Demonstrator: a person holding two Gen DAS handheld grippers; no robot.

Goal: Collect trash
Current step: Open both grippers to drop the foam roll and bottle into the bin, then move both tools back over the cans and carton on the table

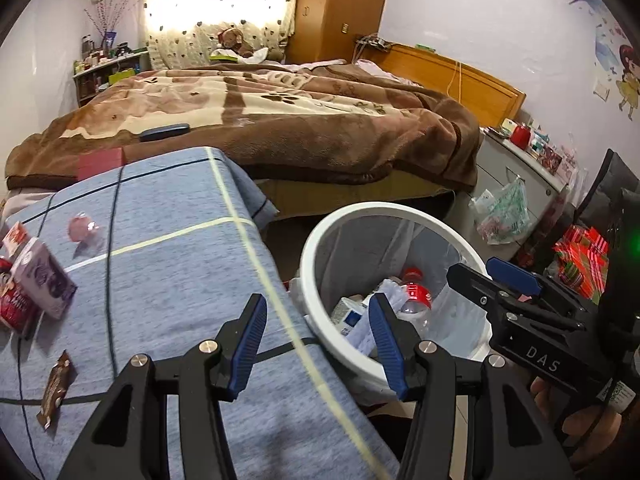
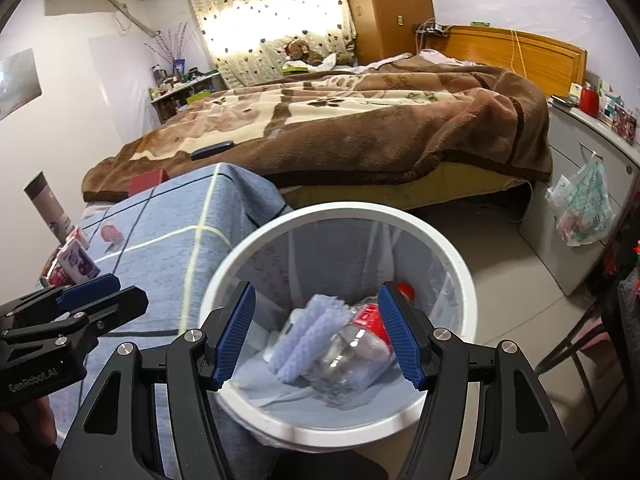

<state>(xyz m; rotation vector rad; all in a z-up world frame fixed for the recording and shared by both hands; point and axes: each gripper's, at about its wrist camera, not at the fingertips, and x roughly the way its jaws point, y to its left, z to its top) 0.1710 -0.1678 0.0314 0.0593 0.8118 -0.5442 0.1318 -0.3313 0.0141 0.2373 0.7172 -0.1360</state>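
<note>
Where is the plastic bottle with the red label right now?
The plastic bottle lies inside the white trash bin, beside a pale blue ribbed piece. In the right wrist view it is at centre; in the left wrist view it is right of centre.

bin [image 2: 452, 248] mouth open, table [image 1: 168, 280] edge alongside

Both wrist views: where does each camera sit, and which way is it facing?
Left wrist: on the left tool, angled down over the blue-clothed table edge beside the white bin; the right tool and a hand show at right.
Right wrist: on the right tool, looking down into the bin; the left tool shows at left.
Shared: bin, plastic bottle, table, bed.
</note>
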